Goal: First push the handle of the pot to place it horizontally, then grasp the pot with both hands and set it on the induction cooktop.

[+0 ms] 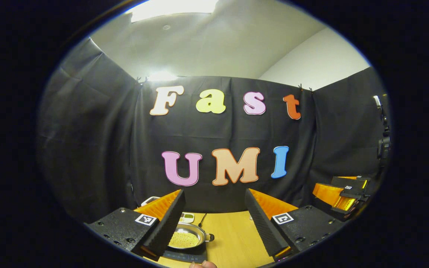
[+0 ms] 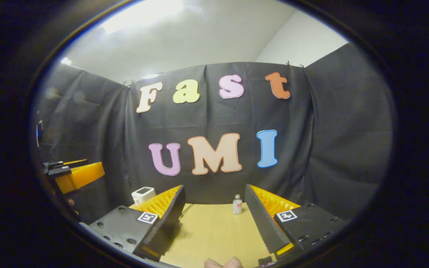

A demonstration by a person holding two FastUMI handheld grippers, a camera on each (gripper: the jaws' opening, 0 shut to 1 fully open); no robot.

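Note:
In the left gripper view a silver pot [image 1: 186,237] with yellow contents sits low on the wooden table [image 1: 233,238], partly hidden behind my left finger. It appears to rest on the black induction cooktop [image 1: 184,257]. A short handle stub [image 1: 210,236] points right. My left gripper [image 1: 214,190] is open and held above the table, with nothing between its fingers. The right gripper [image 1: 343,197] appears far right in orange and black. In the right gripper view my right gripper [image 2: 214,186] is open and holds nothing, and the left gripper [image 2: 76,175] shows at the left edge.
A small bottle [image 2: 237,204] stands at the back of the table [image 2: 214,230]. A white device [image 2: 143,194] sits at the back left. A black cable [image 1: 202,219] and a small white item [image 1: 187,217] lie behind the pot. A person's fingertips [image 2: 223,263] show at the bottom.

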